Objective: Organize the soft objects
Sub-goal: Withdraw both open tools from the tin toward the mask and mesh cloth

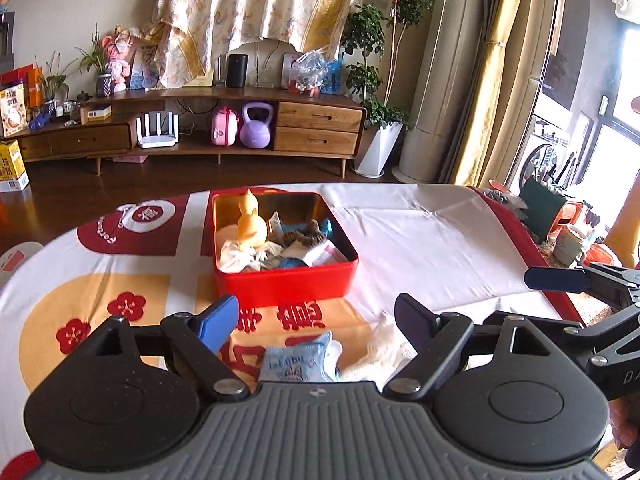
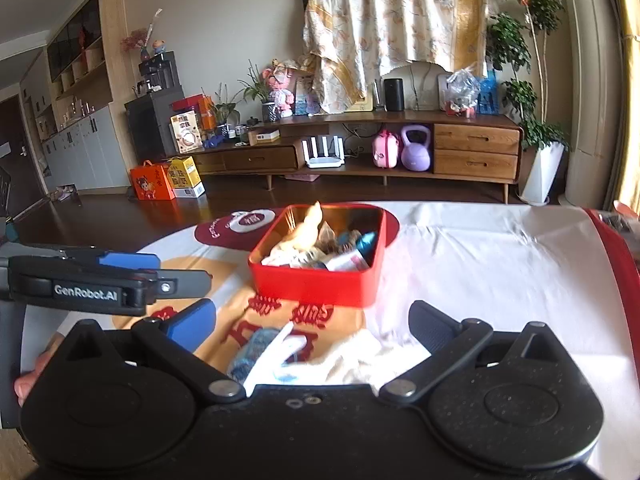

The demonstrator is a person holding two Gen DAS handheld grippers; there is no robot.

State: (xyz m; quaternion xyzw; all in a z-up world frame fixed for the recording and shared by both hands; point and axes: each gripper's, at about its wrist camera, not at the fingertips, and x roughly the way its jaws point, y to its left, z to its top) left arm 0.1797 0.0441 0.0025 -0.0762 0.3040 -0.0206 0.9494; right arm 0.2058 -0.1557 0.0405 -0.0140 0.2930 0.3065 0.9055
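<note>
Low in the left wrist frame, the left gripper [image 1: 316, 316] stands with jaws wide apart, nothing pinched between them. Blue pad on its left finger, dark pad on the right. Below the gap lies a pale blue sock [image 1: 298, 362] with small printed lettering, not legible, and a little figure on it. Just right of it, a cream-white cloth [image 1: 386, 346], crumpled on the tablecloth [image 1: 440, 240].

Right wrist frame: right gripper [image 2: 314, 322] also spread wide, empty. Blue sock [image 2: 250, 350] and white cloth [image 2: 360, 354] lie beneath the gap, blurred; a white strip crosses the sock. At left centre, the other gripper's side reads "GenRobot.AI"; fingertips of a hand [image 2: 30, 376] show at the lower left edge.

Centre of both frames: a red tin box [image 1: 280, 284], open, gold-lined inside, sitting on the tablecloth beyond both grippers and apart from the sock. It holds a yellow rabbit-like toy [image 1: 250, 226], white fabric, brown knit items, something blue.

Tablecloth: white with red and orange patches, red plum blossoms, large red Chinese characters near the box.
</note>
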